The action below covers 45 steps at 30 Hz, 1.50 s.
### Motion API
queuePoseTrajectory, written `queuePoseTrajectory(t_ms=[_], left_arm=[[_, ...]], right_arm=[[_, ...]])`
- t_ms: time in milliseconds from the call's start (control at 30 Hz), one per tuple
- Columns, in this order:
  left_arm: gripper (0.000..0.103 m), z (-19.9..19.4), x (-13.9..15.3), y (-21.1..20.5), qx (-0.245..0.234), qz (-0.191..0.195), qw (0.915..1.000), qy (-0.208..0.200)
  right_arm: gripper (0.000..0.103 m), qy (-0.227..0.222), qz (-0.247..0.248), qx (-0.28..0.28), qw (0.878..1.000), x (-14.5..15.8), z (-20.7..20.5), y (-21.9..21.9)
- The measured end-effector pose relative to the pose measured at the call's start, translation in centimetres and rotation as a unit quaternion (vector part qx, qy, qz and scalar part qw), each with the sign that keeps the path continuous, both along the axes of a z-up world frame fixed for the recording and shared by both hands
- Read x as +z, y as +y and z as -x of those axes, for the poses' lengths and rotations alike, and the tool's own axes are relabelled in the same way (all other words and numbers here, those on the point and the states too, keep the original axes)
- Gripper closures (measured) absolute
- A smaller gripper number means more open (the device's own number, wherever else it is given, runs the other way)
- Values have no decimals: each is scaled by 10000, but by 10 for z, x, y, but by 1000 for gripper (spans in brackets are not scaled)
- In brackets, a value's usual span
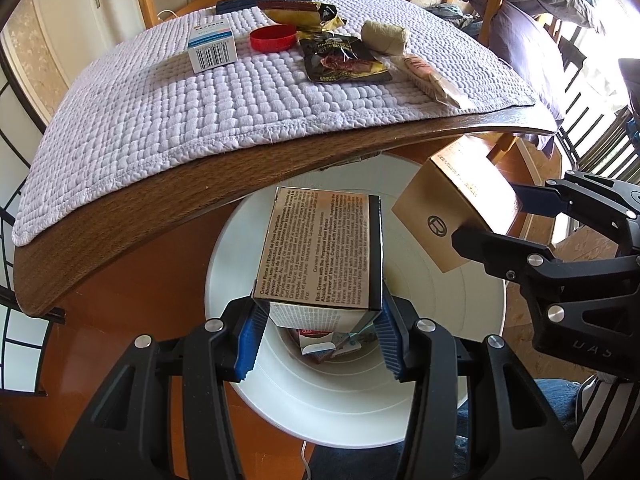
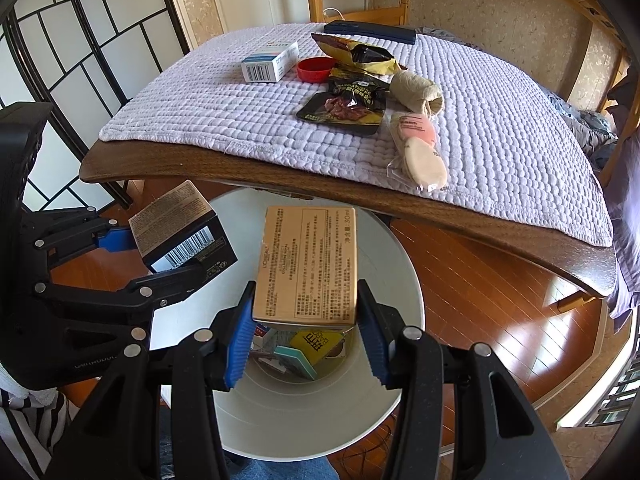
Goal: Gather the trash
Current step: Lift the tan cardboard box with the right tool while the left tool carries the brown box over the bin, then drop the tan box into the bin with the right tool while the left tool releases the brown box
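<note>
The left gripper point(image 1: 318, 340) has its jaws clamped on a black-edged cream box point(image 1: 320, 252), held over the white bin point(image 1: 248, 240). Beside it, over the same bin, the right gripper point(image 2: 306, 340) grips a tan carton point(image 2: 308, 268). Beyond the bin, snack wrappers point(image 2: 344, 108) and a red lid point(image 2: 316, 69) lie on the bench point(image 2: 200, 168).

A: The left wrist view looks steeply down along its own fingers into the round white plastic bin point(image 1: 460, 320), very near, with the wooden table's quilted lilac cloth point(image 1: 160, 120) across the upper frame.

B: The right wrist view does likewise, over the same bin point(image 2: 400, 280) and cloth point(image 2: 500, 120).

A: Each catches the other gripper at its side edge.
</note>
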<state>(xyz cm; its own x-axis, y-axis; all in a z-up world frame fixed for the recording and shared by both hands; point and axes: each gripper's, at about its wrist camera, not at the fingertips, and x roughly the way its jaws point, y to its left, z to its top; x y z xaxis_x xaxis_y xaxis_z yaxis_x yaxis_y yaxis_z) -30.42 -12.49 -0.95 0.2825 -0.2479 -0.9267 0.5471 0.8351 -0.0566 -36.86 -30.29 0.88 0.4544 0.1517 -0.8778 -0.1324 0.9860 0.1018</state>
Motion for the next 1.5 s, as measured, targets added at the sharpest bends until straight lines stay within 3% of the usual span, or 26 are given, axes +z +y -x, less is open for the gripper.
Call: queuePoseTrajectory(t_ms=[467,1500], left_arm=[[52,-5,-14,-2,-13,-156,9995,279],[52,-5,-52,-20,-3,-408,9986,342]], right_arm=[[56,162,67,20,9998,-14,-6,-1],[56,448,125,1,9989,-37,-15,0]])
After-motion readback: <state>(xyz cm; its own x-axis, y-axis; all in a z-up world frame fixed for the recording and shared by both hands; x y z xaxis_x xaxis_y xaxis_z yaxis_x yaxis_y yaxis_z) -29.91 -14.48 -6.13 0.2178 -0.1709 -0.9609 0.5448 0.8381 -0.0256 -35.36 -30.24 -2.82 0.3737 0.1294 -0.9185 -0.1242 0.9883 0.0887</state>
